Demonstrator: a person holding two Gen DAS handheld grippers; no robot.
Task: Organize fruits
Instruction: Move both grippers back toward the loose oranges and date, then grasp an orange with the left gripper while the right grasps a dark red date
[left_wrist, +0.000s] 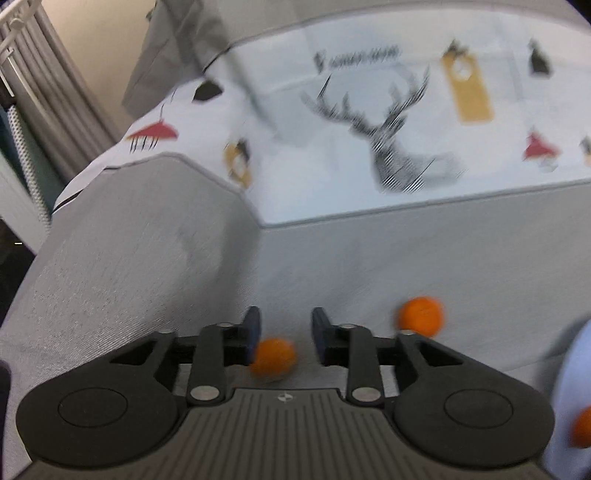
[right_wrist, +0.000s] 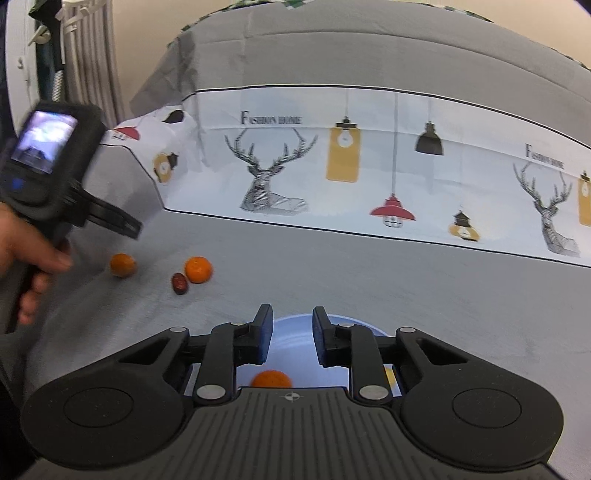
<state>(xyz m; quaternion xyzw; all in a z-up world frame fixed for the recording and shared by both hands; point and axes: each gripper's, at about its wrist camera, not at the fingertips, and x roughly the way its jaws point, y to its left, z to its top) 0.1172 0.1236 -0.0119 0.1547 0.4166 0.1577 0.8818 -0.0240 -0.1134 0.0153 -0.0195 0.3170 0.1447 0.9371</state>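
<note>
My left gripper (left_wrist: 284, 332) is open above a small orange (left_wrist: 274, 357) that lies on the grey cloth between and below its fingers. A second orange (left_wrist: 421, 315) lies to its right. My right gripper (right_wrist: 291, 332) is open and empty over a pale blue bowl (right_wrist: 295, 334) that holds an orange (right_wrist: 271, 379). In the right wrist view the left gripper (right_wrist: 129, 223) hovers above the left orange (right_wrist: 123, 264); the other orange (right_wrist: 198, 269) and a dark red date (right_wrist: 180, 283) lie beside each other. The bowl edge (left_wrist: 576, 369) with an orange (left_wrist: 581, 428) shows at the left view's right.
The grey cloth (right_wrist: 406, 280) covers a cushioned seat, with a raised grey armrest (left_wrist: 129, 240) at left. A white backrest cover (right_wrist: 369, 166) printed with deer and lamps stands behind. A radiator (right_wrist: 88, 48) and wall are at far left.
</note>
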